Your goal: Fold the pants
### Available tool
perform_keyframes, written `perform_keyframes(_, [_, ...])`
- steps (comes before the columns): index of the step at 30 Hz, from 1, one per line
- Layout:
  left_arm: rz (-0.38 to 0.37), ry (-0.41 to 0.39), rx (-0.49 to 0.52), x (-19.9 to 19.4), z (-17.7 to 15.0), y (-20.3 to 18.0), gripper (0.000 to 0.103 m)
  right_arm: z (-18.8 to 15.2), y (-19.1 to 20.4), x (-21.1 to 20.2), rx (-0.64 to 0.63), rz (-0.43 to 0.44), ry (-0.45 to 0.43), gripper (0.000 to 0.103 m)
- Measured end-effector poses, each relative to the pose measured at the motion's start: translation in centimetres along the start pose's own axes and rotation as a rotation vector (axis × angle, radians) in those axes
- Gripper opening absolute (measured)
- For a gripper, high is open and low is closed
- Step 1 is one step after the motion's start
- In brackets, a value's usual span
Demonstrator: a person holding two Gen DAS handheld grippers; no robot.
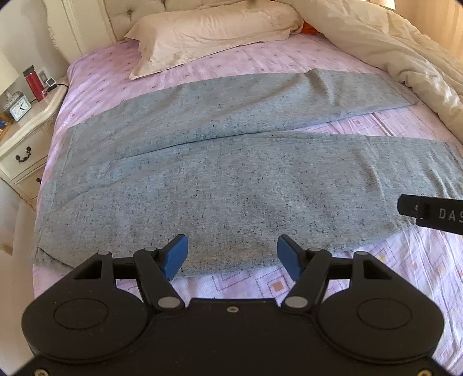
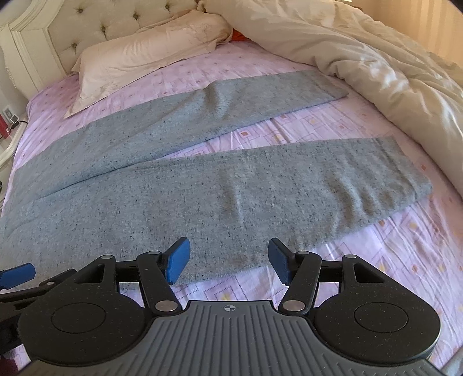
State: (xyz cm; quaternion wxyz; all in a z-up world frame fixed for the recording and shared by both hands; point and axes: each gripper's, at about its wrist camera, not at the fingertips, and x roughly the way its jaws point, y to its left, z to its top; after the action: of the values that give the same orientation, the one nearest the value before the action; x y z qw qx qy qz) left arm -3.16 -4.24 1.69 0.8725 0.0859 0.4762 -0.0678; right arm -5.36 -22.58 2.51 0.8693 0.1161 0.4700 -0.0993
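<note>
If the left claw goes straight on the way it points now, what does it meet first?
Most likely the grey pants, at the near leg's lower edge. The left claw stands open and nothing else shows between; depth is unclear.

Speckled matt knit pants [image 1: 231, 173] lie on smooth printed cotton sheet [image 1: 390, 260].

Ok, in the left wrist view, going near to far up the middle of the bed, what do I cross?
Left gripper → near pant leg → far pant leg → bare pink sheet → pillow → tufted headboard.
</note>
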Motion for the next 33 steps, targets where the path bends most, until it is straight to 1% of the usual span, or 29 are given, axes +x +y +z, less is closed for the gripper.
perform_keyframes(23, [-0.011,0.020,0.006,0.27,-0.24,-0.38,0.070,0.06,0.23,0.09,-0.006,0.006,0.007,0.058])
perform_keyframes(33, [-0.008,0.016,0.003,0.26,-0.26,-0.25,0.070,0.08,0.33,0.11,-0.007,0.006,0.007,0.058])
